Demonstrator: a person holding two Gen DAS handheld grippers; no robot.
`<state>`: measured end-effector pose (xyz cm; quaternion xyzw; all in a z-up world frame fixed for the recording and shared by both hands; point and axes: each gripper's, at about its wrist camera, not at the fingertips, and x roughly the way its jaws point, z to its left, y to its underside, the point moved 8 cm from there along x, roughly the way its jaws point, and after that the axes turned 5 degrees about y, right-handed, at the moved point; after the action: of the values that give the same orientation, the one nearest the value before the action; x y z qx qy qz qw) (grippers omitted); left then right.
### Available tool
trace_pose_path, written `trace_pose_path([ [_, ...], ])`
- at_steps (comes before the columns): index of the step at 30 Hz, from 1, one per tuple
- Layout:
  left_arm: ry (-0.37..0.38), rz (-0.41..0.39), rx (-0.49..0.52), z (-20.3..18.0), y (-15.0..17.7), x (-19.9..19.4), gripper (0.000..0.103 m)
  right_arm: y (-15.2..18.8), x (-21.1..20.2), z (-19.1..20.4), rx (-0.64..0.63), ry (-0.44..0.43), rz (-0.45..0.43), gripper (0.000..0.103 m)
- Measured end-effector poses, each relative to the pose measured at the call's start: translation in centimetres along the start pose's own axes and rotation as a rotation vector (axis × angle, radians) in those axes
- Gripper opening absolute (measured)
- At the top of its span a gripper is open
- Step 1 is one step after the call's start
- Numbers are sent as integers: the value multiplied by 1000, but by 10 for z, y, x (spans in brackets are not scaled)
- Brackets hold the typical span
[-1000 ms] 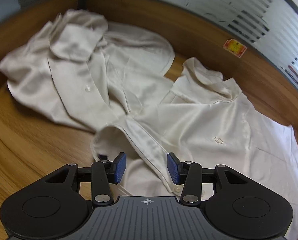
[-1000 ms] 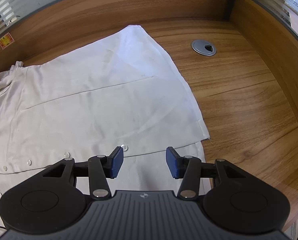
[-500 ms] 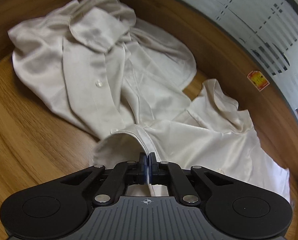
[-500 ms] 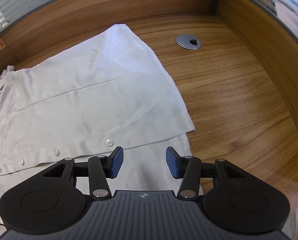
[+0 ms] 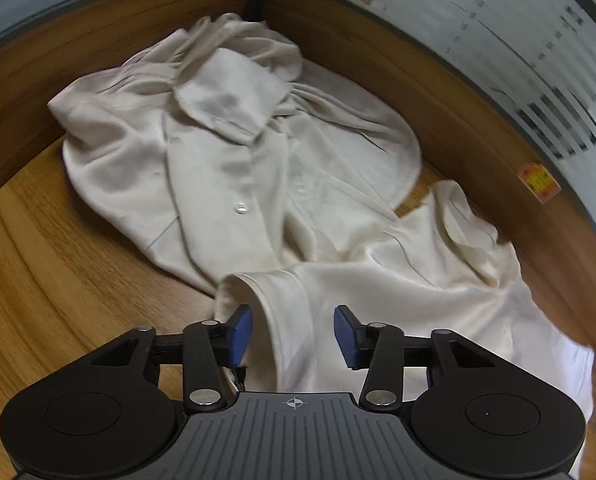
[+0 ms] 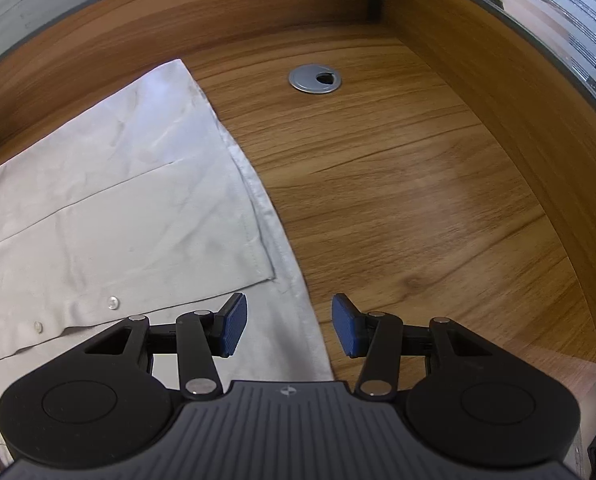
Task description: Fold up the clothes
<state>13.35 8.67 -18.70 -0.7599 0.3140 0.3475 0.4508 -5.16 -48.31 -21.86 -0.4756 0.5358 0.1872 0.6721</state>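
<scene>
While I hold both grippers over the desk [image 6: 398, 184], the readings are as follows.

Left gripper [image 5: 293, 334]: jaws opening; the blue pads stand apart with a sleeve cuff [image 5: 273, 292] of the spread shirt [image 5: 438, 292] between them, neither pad pressing on it.

Right gripper [image 6: 287, 326]: jaws apart, gripping nothing; the hem strip of the shirt [image 6: 117, 208] runs between the pads, over its lower corner.

Spread shirt: lies flat along the desk's back wall; its button row [image 6: 113, 302] sits just left of my right gripper's left pad.

Crumpled shirt [image 5: 217, 152]: heaped in the desk's far left corner, well ahead of my left gripper, overlapping the spread shirt.

Cable grommet [image 6: 315, 78]: set in bare wood toward the desk's far right corner, well apart from the cloth.
</scene>
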Motion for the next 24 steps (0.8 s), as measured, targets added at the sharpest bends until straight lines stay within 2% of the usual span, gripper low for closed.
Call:
trace_pose_path([
  [4, -9, 21, 35, -8, 11, 1, 48, -7, 5, 7, -29, -36, -27, 50],
  [6, -19, 24, 47, -9, 16, 1, 48, -11, 10, 16, -37, -69, -26, 38],
  [7, -24, 25, 51, -9, 17, 1, 48, -13, 14, 20, -39, -83, -21, 36],
  [16, -50, 19, 78, -7, 30, -12, 48, -18, 44, 29, -86, -50, 0, 32],
  [17, -51, 18, 75, -7, 32, -14, 48, -18, 44, 31, -111, -42, -2, 27],
  [18, -53, 17, 75, -6, 33, -16, 48, -17, 43, 34, -125, -50, -4, 12],
  [19, -55, 18, 77, -6, 35, -18, 48, -16, 42, 37, -140, -57, -6, 8],
  [24, -60, 28, 113, -11, 44, -22, 48, -16, 38, 40, -199, -8, -41, 6],
])
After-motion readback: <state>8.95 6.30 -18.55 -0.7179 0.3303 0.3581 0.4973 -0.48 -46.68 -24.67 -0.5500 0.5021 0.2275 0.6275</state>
